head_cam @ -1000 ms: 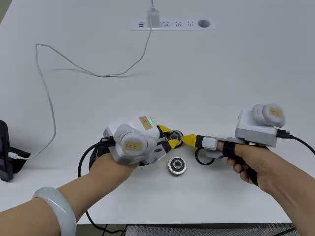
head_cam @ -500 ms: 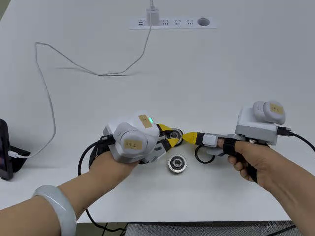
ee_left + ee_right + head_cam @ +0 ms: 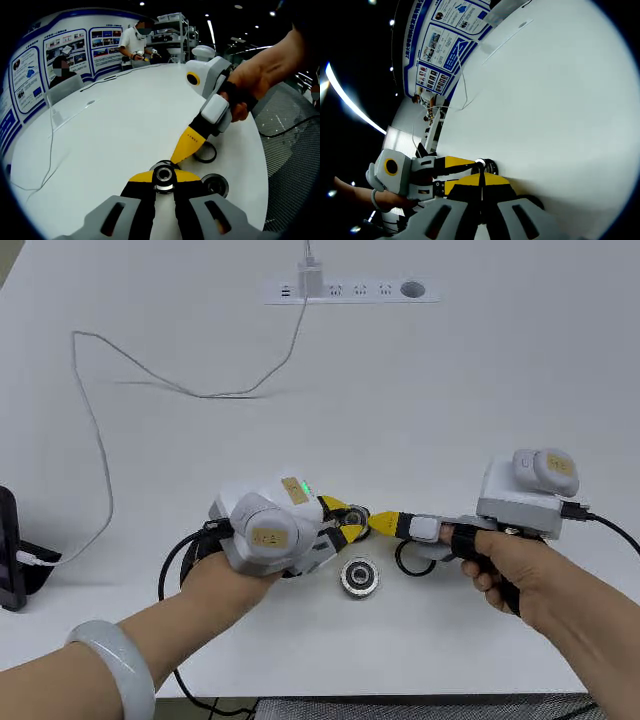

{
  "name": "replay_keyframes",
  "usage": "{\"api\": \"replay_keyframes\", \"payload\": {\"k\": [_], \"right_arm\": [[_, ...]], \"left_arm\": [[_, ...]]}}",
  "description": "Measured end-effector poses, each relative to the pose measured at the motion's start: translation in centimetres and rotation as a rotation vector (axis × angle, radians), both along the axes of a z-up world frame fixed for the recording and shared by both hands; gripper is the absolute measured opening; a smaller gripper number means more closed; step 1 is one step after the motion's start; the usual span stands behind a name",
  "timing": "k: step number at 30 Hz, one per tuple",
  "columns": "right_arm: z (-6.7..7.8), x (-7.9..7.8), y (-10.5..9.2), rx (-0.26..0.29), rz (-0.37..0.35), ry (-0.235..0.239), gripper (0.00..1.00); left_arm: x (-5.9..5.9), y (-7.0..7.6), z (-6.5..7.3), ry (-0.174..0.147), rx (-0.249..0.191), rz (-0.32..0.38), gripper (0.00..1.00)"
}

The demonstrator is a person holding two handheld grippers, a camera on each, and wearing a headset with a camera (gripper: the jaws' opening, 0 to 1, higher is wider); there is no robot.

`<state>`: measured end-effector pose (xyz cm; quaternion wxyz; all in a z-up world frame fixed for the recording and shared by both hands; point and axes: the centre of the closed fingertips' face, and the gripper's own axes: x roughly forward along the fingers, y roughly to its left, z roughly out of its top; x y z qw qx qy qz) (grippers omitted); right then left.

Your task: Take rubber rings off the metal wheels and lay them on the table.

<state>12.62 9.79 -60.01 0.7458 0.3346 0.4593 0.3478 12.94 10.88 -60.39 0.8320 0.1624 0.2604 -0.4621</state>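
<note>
Left gripper view: left gripper [image 3: 164, 178] clamps wheel [image 3: 163, 174], hub facing camera; right gripper [image 3: 176, 158], pinched shut, touches its rim, unchanged

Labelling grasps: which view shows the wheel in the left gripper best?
Left gripper view: the wheel faces the camera, hub visible, clamped by the left gripper. Head view shows it small and half hidden between the two grippers. Right gripper view catches just its edge beyond the right gripper.

Yellow tongs [image 3: 345, 518], silver wheel [image 3: 163, 176], white table [image 3: 450, 390]
</note>
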Motion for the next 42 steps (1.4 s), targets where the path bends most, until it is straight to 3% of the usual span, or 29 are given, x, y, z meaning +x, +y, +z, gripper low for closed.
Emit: {"api": "replay_keyframes", "payload": {"k": [42], "right_arm": [[1.4,-0.7,1.1,0.040,0.029,-0.023,0.01]], "left_arm": [[-0.1,0.0,0.0,0.003,0.006,-0.012,0.14]]}}
